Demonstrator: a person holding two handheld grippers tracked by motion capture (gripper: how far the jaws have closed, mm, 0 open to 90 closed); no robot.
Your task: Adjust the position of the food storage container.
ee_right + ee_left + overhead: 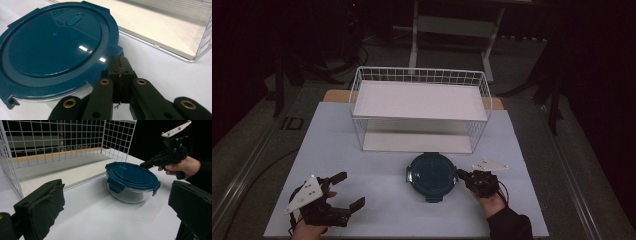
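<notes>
A round clear container with a dark teal clip-on lid (431, 174) (131, 176) (55, 42) stands on the white tabletop (377, 205), just in front of the wire rack. My right gripper (460, 174) (144, 164) (121, 62) is shut, with nothing between its jaws. Its tips rest against the latch tab on the lid's right edge. My left gripper (351, 189) (116, 202) is open wide at the front left of the table, well apart from the container and pointing toward it.
A white wire rack (419, 100) (57, 137) (160, 27) with two flat shelves, both bare, stands at the middle back of the table. Dark floor and a stand's legs (414, 35) lie beyond the table.
</notes>
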